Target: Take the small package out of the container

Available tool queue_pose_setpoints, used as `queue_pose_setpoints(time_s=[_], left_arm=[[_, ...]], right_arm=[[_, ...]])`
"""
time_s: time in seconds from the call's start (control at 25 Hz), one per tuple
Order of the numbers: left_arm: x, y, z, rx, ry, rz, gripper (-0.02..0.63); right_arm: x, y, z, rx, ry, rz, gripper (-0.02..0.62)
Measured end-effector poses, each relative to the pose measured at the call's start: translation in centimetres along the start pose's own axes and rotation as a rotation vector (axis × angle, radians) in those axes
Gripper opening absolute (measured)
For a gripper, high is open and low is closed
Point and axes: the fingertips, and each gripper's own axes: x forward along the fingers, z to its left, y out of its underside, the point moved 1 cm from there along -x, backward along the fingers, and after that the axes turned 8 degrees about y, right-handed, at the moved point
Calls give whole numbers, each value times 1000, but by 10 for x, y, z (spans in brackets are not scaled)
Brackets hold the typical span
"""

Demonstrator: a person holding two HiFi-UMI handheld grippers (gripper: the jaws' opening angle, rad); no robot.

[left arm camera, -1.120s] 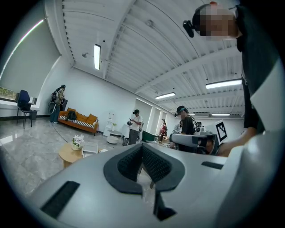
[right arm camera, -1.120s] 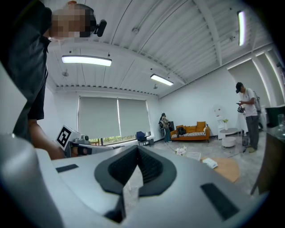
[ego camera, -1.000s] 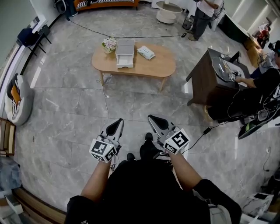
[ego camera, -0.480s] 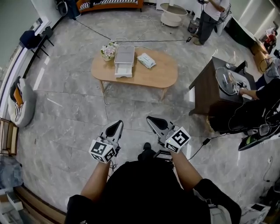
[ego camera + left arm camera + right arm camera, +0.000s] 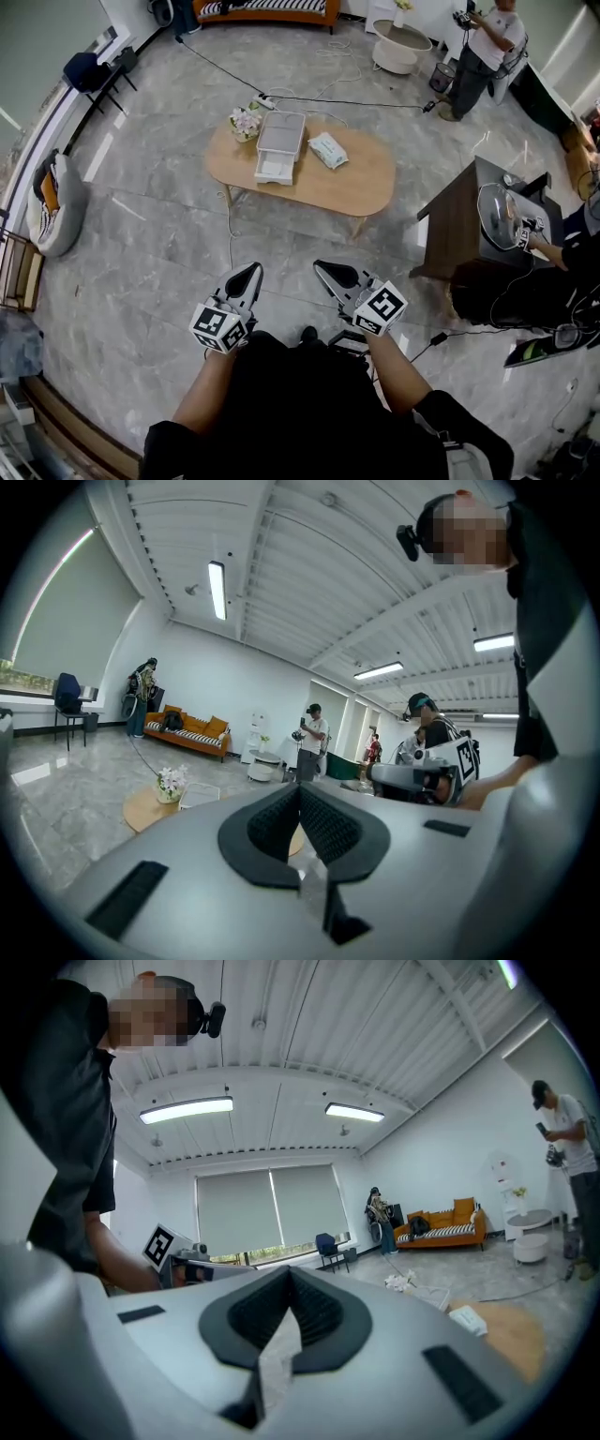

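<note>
Left gripper (image 5: 246,274): your jaws together, empty, lower centre.
Right gripper (image 5: 331,272): yours, closed too, empty.
Container (image 5: 279,145): on table (image 5: 361,192), upper centre, pack (image 5: 328,150) just beside.

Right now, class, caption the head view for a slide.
Both shut, the left claw and right claw point toward an oval wooden table bearing a white drawer container.

No legible text, brand, number or sign is appearing in any view. Black-and-white square markers are showing on the left cube (image 5: 222,325) behind the jaws of the left gripper (image 5: 246,275) and on the right cube (image 5: 380,307) behind those of the right gripper (image 5: 330,272). They are carrying coded patterns only. The small package (image 5: 328,150), well ahead of both jaws, is showing nothing readable.
</note>
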Motion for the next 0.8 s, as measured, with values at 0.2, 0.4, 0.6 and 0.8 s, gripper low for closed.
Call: queue_pose_setpoints(time_s=[0.2,0.4,0.6,0.8], left_arm=[[20,-5,29,-2,-24,14,15],[43,-11,76,9,-6,-1,15],[75,-13,142,-41,25,6,15],[104,-37,206,-73,65,-3,15]], right_arm=[[27,8,-32,37,-1,31,11],[81,17,-59,39,-8,45,11],[140,12,-89,39,8,71,11],[206,-5,-128,18,29,120,11]])
